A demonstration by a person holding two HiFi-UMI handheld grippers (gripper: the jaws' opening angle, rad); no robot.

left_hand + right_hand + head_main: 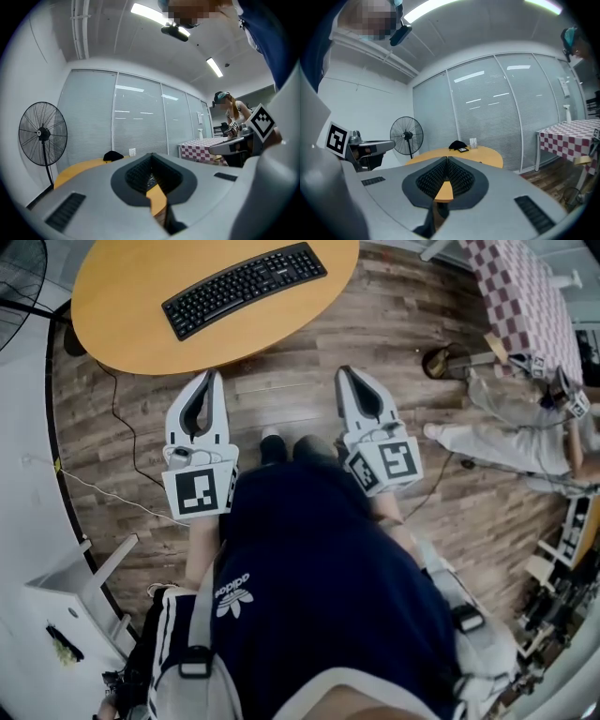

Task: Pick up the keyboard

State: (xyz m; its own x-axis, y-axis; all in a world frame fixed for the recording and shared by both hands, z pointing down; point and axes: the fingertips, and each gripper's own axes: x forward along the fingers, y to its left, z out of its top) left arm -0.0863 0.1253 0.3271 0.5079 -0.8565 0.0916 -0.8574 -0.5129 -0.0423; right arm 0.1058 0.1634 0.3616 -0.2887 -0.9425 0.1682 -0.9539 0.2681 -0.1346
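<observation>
A black keyboard lies slantwise on the round orange table at the top of the head view. My left gripper is shut and empty, its tip just short of the table's near edge. My right gripper is also shut with nothing in it, held over the wooden floor to the right of the table. In the left gripper view the left gripper points level toward the orange table. Through the right gripper the table shows ahead.
A standing fan is left of the table. A black cap and small items sit on the table's far side. A checkered table and a seated person are at the right. Cables run over the floor; a white shelf stands lower left.
</observation>
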